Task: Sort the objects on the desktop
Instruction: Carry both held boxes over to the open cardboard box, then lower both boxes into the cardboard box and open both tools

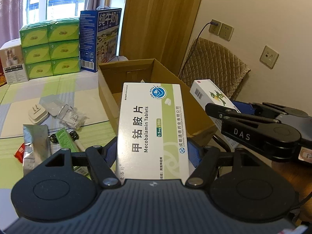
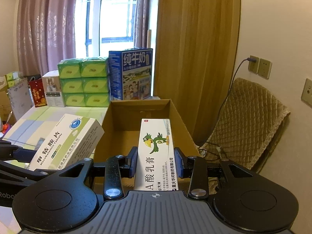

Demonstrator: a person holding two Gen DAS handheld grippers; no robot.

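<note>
my left gripper (image 1: 153, 152) has its jaws pinching the tablet box (image 1: 152, 130) by its long sides, holding it up in front of the open carton (image 1: 109, 81), label facing me. my right gripper (image 2: 156, 162) has its jaws pinching the cream box (image 2: 156, 156), the one with the green parrot, which points into the carton's mouth from above its near edge. the two boxes sit side by side, apart, tablet box to the left. on the bench (image 1: 83, 95) to my left lie a white plug (image 1: 37, 114), a clear wrapper (image 1: 68, 114) and a silver pouch (image 1: 36, 146). green tissue packs (image 1: 50, 48) and a blue milk case (image 1: 99, 39) stand behind.
</note>
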